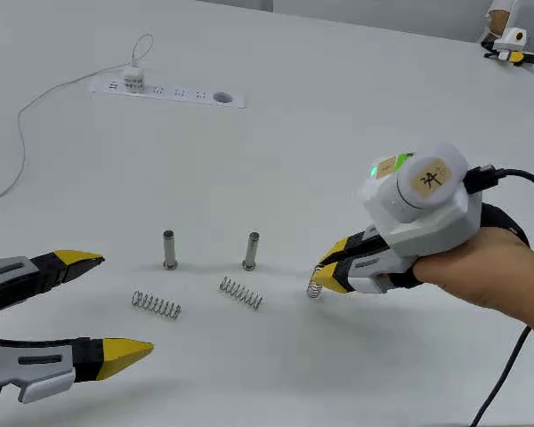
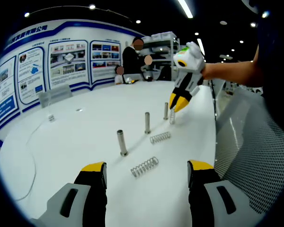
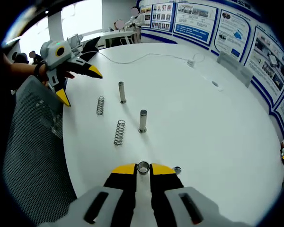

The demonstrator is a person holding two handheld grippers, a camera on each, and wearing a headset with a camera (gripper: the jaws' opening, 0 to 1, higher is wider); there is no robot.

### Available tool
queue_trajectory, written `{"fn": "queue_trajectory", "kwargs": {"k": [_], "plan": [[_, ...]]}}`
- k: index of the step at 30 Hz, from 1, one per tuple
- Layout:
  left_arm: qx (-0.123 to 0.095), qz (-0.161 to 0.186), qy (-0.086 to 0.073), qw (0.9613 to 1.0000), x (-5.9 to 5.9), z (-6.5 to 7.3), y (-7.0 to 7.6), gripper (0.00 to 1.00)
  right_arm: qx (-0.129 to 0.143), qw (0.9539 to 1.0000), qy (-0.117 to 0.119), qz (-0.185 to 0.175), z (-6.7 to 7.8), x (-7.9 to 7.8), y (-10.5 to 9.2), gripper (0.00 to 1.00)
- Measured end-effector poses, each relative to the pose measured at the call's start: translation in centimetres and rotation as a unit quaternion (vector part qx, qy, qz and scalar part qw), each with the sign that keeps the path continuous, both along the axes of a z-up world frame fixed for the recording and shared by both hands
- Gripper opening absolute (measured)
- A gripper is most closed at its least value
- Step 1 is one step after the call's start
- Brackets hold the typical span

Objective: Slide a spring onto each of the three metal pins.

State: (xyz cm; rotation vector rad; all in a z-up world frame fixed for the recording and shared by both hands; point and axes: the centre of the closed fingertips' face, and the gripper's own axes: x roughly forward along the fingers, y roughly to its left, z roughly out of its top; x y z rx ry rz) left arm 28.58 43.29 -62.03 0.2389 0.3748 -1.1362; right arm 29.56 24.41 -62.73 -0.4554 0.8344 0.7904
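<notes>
The left tongs [image 1: 105, 304] stand wide open at the near left of the white counter [image 1: 338, 133], holding nothing and touching nothing. The right tongs [image 1: 329, 267], in a hand [image 1: 485, 271], are closed almost tip to tip on one spring [image 1: 314, 287]. They grip it near its upper end, with its lower end at the counter.

Two metal pins [image 1: 169, 249] [image 1: 251, 251] stand upright and bare. In front of them two loose springs [image 1: 156, 305] [image 1: 240, 293] lie on their sides, each apart from the pins.

In the left gripper view the third pin [image 2: 165, 110] stands just beside the gripped spring. Whether the spring touches that pin cannot be told.

A power strip [image 1: 169, 92] lies far back, its cable cut off at the left edge.
</notes>
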Motion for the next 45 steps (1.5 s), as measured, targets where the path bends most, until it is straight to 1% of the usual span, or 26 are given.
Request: {"fn": "queue_trajectory", "kwargs": {"k": [6,9,15,20,23,27,31,37,45], "plan": [[0.0,0.0,0.001,1.0,0.0,0.0,-0.1,0.71,0.011,0.9998,-0.004,-0.013,0.9,-0.2,-0.5,0.12],[0.0,0.0,0.001,1.0,0.0,-0.1,-0.1,0.71,0.016,0.9997,-0.01,-0.018,1.9,-0.2,-0.6,0.12],[0.0,0.0,0.002,1.0,0.1,-0.1,-0.2,0.71,0.034,0.9987,-0.027,-0.028,4.5,0.0,-0.5,0.12],[0.0,0.0,0.001,1.0,0.1,-0.1,-0.2,0.71,0.034,0.9977,-0.043,-0.039,6.3,0.5,-1.0,0.12],[0.0,0.001,0.002,1.0,0.1,-0.1,-0.3,0.71,0.031,0.9974,-0.05,-0.041,6.9,0.7,-1.3,0.12],[-0.001,0.001,0.002,1.0,0.0,-0.1,-0.2,0.71,0.028,0.9967,-0.056,-0.051,7.3,1.3,-2.3,0.12],[0.0,0.003,0.002,1.0,0.0,-0.1,-0.1,0.71,0.021,0.9964,-0.058,-0.058,7.4,1.7,-2.8,0.12],[0.0,0.005,0.002,1.0,0.1,-0.2,0.1,0.71,0.017,0.9968,-0.047,-0.062,6.5,2.1,-3.0,0.12],[0.002,0.005,0.003,1.0,0.1,-0.2,0.1,0.71,0.011,0.9974,-0.037,-0.061,5.6,2.3,-3.1,0.12]]}}
